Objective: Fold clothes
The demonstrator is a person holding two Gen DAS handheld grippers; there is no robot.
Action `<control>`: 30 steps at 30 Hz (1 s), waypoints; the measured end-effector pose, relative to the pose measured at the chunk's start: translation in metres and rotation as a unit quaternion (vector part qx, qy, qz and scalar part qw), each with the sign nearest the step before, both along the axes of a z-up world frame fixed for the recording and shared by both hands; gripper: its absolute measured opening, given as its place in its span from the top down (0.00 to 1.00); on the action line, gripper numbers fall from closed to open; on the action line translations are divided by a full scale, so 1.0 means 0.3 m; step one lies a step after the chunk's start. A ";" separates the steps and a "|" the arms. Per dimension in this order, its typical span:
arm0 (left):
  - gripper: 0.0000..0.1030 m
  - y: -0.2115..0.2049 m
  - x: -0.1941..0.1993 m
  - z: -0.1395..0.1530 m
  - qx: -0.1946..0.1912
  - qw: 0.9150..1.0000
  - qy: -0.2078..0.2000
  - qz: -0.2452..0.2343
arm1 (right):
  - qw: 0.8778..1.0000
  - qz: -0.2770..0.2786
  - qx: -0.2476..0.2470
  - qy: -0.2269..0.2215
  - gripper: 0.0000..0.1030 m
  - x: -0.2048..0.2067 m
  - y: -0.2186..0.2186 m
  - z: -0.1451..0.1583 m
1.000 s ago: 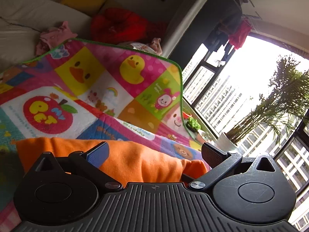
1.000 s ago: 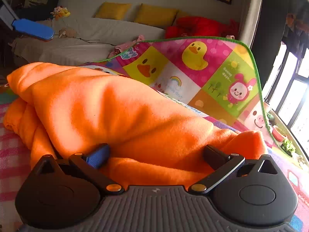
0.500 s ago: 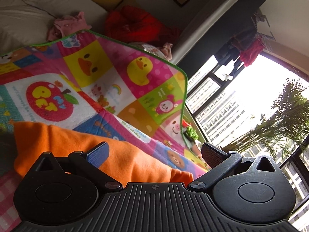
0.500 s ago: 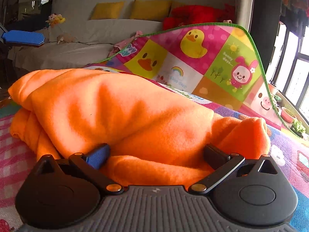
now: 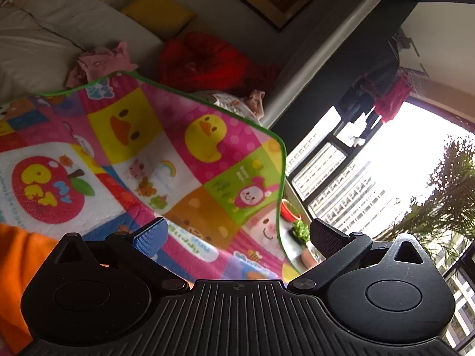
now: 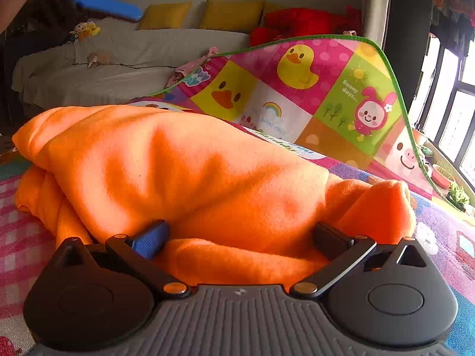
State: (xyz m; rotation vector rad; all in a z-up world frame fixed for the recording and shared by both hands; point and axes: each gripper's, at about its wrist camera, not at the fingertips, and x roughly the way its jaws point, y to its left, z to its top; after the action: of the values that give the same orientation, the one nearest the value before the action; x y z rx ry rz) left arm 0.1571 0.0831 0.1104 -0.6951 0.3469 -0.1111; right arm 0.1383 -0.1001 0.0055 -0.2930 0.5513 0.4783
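On the patchwork play mat (image 6: pixel 299 95), with its ducks and rainbow squares and green binding, our orange fleece garment (image 6: pixel 190 178) lies in a thick folded bundle, one end bunched into a raised lump at the right. Our right gripper (image 6: pixel 240 237) sits low against the near edge of that bundle with its jaws spread wide, the fleece bulging between the fingers but not pinched. Our left gripper (image 5: pixel 237 234) is likewise spread and holds nothing; it is tipped upward toward the far mat corner and the bright window (image 5: pixel 386 154), and only a strip of the orange cloth (image 5: pixel 17 255) shows at the lower left of its view. We judge the fold to be nearly complete, with the bundle needing tidying rather than another large turn. To do that well, we should bring the left tool down level with the cloth before closing it, grip only the top layer at the bunched right end, and draw it flat so the edges line up. Fleece this thick springs back, so we would press the crease down rather than merely drape it.
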 end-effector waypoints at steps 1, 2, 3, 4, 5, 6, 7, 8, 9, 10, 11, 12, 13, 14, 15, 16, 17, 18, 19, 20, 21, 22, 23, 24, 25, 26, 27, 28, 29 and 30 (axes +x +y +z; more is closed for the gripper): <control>0.00 -0.012 0.016 0.011 -0.004 1.000 -0.006 0.007 | 1.000 0.000 -0.001 0.000 0.00 0.000 0.000 0.000; 0.00 -0.023 0.032 0.018 -0.007 1.000 -0.011 0.012 | 1.000 0.000 -0.001 -0.001 0.00 0.000 -0.001 0.000; 0.00 -0.035 0.045 0.023 -0.006 1.000 -0.014 0.019 | 1.000 0.000 -0.001 -0.001 0.00 -0.001 -0.001 0.000; 0.00 -0.046 0.055 0.026 -0.005 1.000 -0.016 0.024 | 1.000 0.000 -0.001 -0.001 0.00 -0.002 -0.001 0.000; 0.00 -0.057 0.063 0.028 -0.002 0.999 -0.016 0.029 | 1.000 0.000 -0.002 -0.001 0.00 -0.002 -0.002 0.000; 0.00 -0.065 0.067 0.026 0.001 0.999 -0.014 0.029 | 1.000 0.000 -0.002 -0.001 0.00 -0.002 -0.003 0.000; 0.00 -0.071 0.070 0.021 0.005 1.000 -0.013 0.026 | 1.000 0.000 -0.002 -0.001 0.00 -0.002 -0.004 0.000; 0.00 -0.077 0.072 0.017 0.009 1.000 -0.011 0.023 | 1.000 0.000 -0.002 -0.001 0.00 -0.004 -0.004 0.000; 0.00 -0.080 0.075 0.012 0.012 1.000 -0.008 0.020 | 1.000 0.000 -0.002 -0.002 0.00 -0.004 -0.005 0.001; 0.00 -0.077 0.076 0.005 0.014 1.000 -0.002 0.017 | 1.000 0.000 -0.002 -0.002 0.00 -0.005 -0.005 0.001; 0.00 -0.069 0.074 -0.001 0.015 1.000 0.001 0.014 | 1.000 0.000 -0.003 -0.002 0.00 -0.005 -0.006 0.001; 0.00 -0.059 0.068 -0.006 0.016 1.000 0.002 0.013 | 1.000 0.000 -0.003 -0.002 0.00 -0.005 -0.007 0.001; 0.00 -0.050 0.060 -0.011 0.018 1.000 0.002 0.012 | 1.000 0.000 -0.003 -0.002 0.00 -0.005 -0.007 0.001; 0.00 -0.040 0.049 -0.015 0.020 1.000 0.000 0.011 | 1.000 0.000 -0.003 -0.002 0.00 -0.005 -0.007 0.001; 0.00 -0.030 0.036 -0.018 0.024 1.000 -0.002 0.010 | 1.000 0.000 -0.003 -0.002 0.00 -0.005 -0.007 0.001; 0.00 -0.021 0.023 -0.021 0.028 1.000 -0.004 0.009 | 1.000 0.000 -0.003 -0.002 0.00 -0.005 -0.007 0.001; 0.00 -0.011 0.011 -0.025 0.030 1.000 -0.004 0.009 | 1.000 0.000 -0.003 -0.002 0.00 -0.006 -0.007 0.001; 0.00 -0.001 -0.001 -0.028 0.029 1.000 -0.002 0.010 | 1.000 0.000 -0.003 -0.002 0.00 -0.006 -0.008 0.001; 0.00 0.010 -0.013 -0.031 0.027 1.000 0.000 0.011 | 1.000 0.000 -0.003 -0.002 0.00 -0.006 -0.008 0.001; 0.00 0.022 -0.027 -0.034 0.025 1.000 0.003 0.006 | 1.000 0.000 -0.003 -0.002 0.00 -0.006 -0.008 0.001; 0.00 0.035 -0.043 -0.037 0.022 1.000 0.005 -0.005 | 1.000 0.000 -0.003 -0.002 0.00 -0.006 -0.008 0.001; 0.00 0.047 -0.059 -0.041 0.019 1.000 0.008 -0.016 | 1.000 0.000 -0.003 -0.002 0.00 -0.006 -0.007 0.000; 0.00 0.060 -0.075 -0.044 0.016 0.999 0.011 -0.026 | 1.000 0.000 -0.003 -0.002 0.00 -0.006 -0.007 0.000; 0.00 0.069 -0.096 -0.048 0.021 0.999 0.009 -0.036 | 1.000 0.000 -0.003 -0.002 0.00 -0.007 -0.006 0.000; 0.00 0.074 -0.125 -0.050 0.038 0.998 0.003 -0.046 | 1.000 0.000 -0.003 -0.002 0.00 -0.007 -0.006 0.000; 0.00 0.076 -0.151 -0.055 0.055 0.997 -0.003 -0.056 | 1.000 0.000 -0.003 -0.002 0.00 -0.007 -0.006 0.000; 0.00 0.076 -0.176 -0.060 0.075 0.995 -0.008 -0.069 | 1.000 0.000 -0.003 -0.002 0.00 -0.007 -0.005 -0.001; 0.00 0.076 -0.200 -0.069 0.091 0.992 -0.012 -0.084 | 1.000 0.000 -0.003 -0.002 0.00 -0.007 -0.005 -0.001; 0.00 0.075 -0.222 -0.084 0.104 0.989 -0.012 -0.100 | 1.000 0.000 -0.003 -0.002 0.00 -0.008 -0.005 -0.001; 0.00 0.075 -0.242 -0.103 0.114 0.987 -0.010 -0.114 | 1.000 0.000 -0.003 -0.002 0.00 -0.008 -0.005 -0.001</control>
State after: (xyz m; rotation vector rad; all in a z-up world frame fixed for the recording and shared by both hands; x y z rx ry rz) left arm 0.0844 0.1054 0.0795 -0.4268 0.4127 -0.2913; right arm 0.1360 -0.1017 0.0051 -0.2986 0.5490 0.4756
